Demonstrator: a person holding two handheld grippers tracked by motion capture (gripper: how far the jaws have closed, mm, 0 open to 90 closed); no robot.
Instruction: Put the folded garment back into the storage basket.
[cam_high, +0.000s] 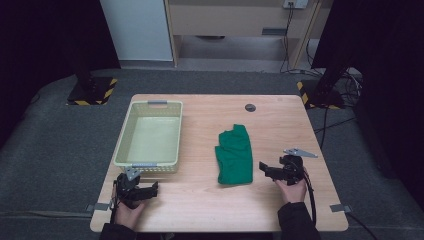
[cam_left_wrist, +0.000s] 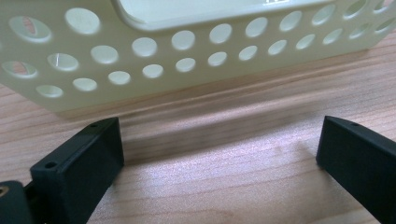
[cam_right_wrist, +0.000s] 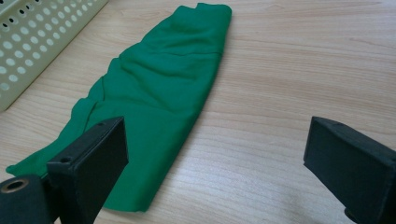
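A folded green cloth (cam_high: 234, 155) lies flat on the wooden table (cam_high: 210, 200), right of the middle; in the right gripper view the green cloth (cam_right_wrist: 161, 98) stretches away from the jaws. My right gripper (cam_high: 264, 168) rests on the table just right of the cloth, jaws open, nothing between them (cam_right_wrist: 215, 158). My left gripper (cam_high: 152, 189) sits near the front left, just in front of a pale yellow perforated basket (cam_high: 125, 131). Its jaws stand open (cam_left_wrist: 219, 154) over bare wood, facing the basket wall (cam_left_wrist: 154, 60).
The basket looks empty inside. A small dark round disc (cam_high: 250, 107) is set in the tabletop at the back. Grey carpet surrounds the table, with black stands and striped bases at both back corners (cam_high: 92, 92).
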